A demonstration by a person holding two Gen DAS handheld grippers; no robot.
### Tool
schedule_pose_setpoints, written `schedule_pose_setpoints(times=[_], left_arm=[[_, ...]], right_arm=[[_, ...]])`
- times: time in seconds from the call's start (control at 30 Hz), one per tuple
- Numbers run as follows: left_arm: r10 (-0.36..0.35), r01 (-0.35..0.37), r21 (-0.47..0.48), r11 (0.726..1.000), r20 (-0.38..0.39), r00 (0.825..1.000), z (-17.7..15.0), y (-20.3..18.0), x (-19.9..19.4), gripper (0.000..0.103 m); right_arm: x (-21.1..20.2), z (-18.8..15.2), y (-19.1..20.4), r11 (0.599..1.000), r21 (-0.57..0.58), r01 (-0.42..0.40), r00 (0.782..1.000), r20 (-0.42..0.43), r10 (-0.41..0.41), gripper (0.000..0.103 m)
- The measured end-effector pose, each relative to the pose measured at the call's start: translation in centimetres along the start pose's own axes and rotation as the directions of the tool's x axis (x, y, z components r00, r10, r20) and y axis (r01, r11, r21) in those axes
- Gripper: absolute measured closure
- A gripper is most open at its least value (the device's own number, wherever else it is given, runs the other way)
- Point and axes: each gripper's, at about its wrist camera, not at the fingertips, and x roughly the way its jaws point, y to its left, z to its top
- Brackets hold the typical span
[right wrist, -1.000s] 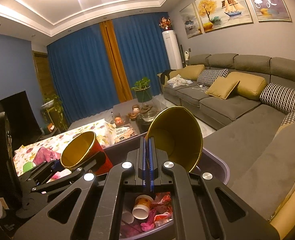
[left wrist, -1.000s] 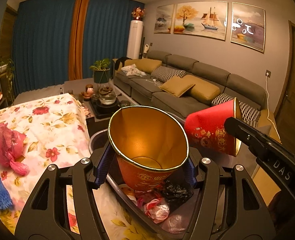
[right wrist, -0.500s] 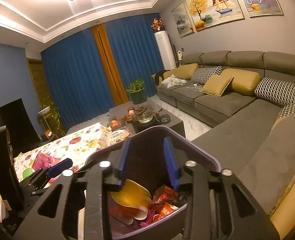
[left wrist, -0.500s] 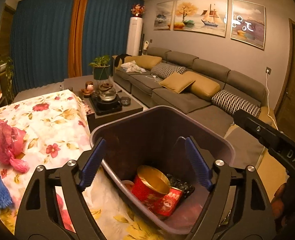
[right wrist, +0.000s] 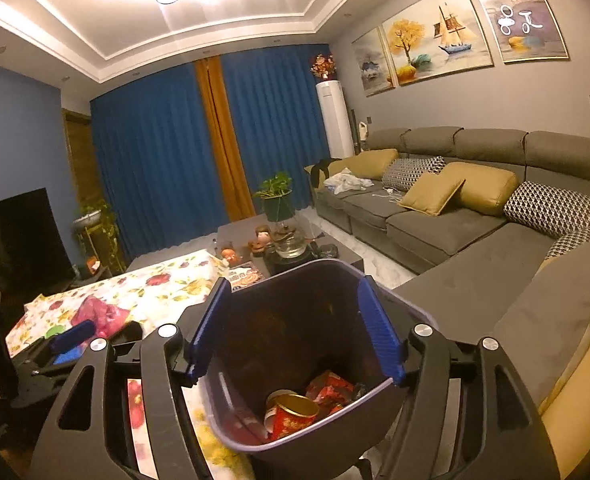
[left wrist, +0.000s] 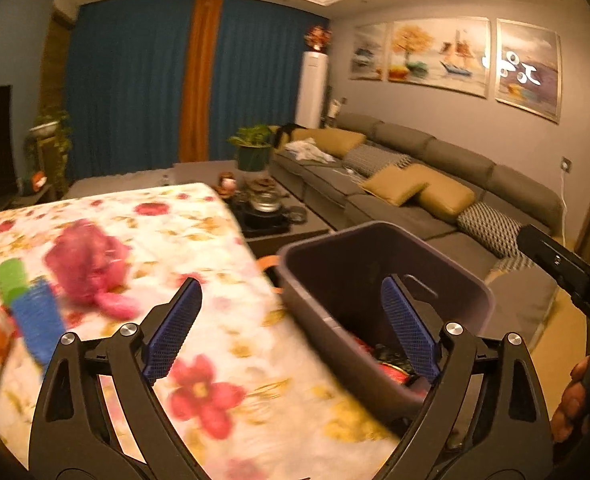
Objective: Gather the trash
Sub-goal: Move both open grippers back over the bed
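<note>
A dark purple trash bin (right wrist: pixel 295 280) (left wrist: pixel 375 240) stands beside the floral-cloth table (left wrist: pixel 175 232). Inside lie a red paper cup with a gold lining (right wrist: pixel 293 414) and crumpled wrappers (right wrist: pixel 329 390). My right gripper (right wrist: pixel 295 328) is open and empty above the bin. My left gripper (left wrist: pixel 291 330) is open and empty over the table edge, left of the bin. On the table lie a pink plastic bag (left wrist: pixel 87 260), a green piece (left wrist: pixel 11 280) and a blue piece (left wrist: pixel 41 316).
A grey sofa with yellow and patterned cushions (right wrist: pixel 455 200) runs along the right. A low coffee table with a plant and tea set (right wrist: pixel 283 236) stands behind the bin. A dark TV (right wrist: pixel 15 232) is at the left.
Both grippers let go of their red cups, which dropped into the bin. Both jaws opened wide. The left gripper swung left over the table.
</note>
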Motion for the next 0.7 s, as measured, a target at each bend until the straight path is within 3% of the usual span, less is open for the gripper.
schedule_pose_setpoints(times=[0.3,0.7], left_arm=[[0.173,-0.17,-0.056,0.984,0.043,0.984,-0.1,7.7,-5.5,0.014],[0.411,-0.404,-0.153,0.902,0.021,0.911,-2.2,19.9,-10.1,0.014]], right_arm=[[-0.6,-0.6,5.5,0.996,-0.041,-0.083,0.997,-0.006,0.083,0.035],[0.9,-2.9,15.1,0.967,-0.12,-0.225,0.973,-0.082,0.216,0.035]])
